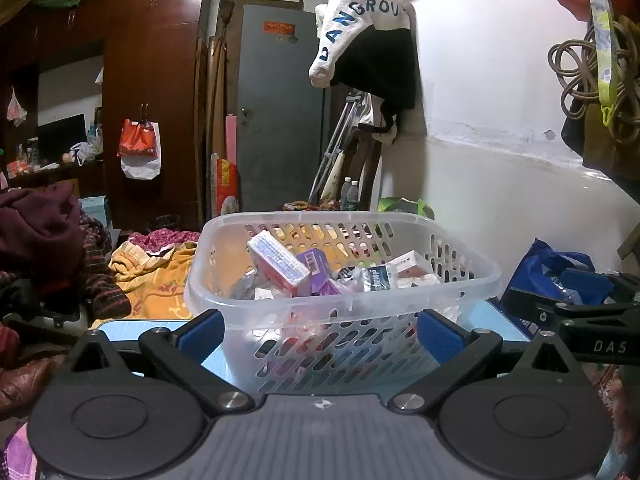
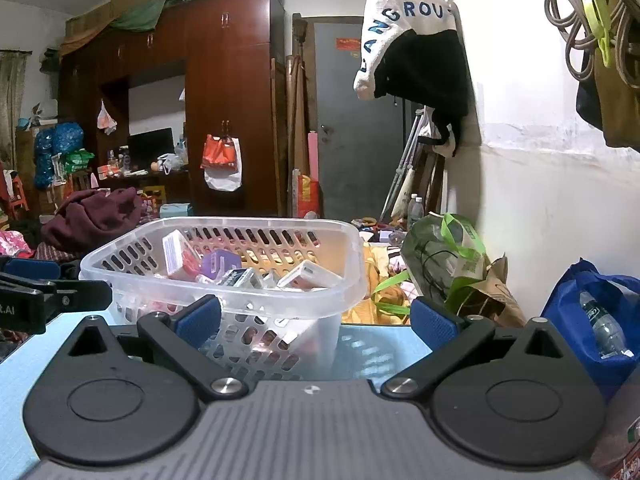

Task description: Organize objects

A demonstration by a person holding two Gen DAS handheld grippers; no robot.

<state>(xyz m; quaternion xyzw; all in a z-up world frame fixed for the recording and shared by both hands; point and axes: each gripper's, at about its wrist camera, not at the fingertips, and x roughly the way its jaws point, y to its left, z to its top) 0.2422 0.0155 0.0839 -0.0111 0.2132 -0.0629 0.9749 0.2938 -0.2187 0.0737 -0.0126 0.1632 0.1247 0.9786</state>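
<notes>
- Straight ahead of the left hand-held gripper [image 1: 320, 330] on the blue worktop [image 2: 384, 340] stands the basket [image 1: 340, 304], boxes inside, its long axis running away.
- Right hand-held gripper [image 2: 316, 320] sits off its right corner; left is nearer.
- Both have fingers apart, holding nothing.

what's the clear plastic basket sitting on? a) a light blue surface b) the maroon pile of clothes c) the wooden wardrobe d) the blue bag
a: the basket stands on the light blue surface, which shows beneath and beside its base in both wrist views; small boxes lie inside it.
</notes>
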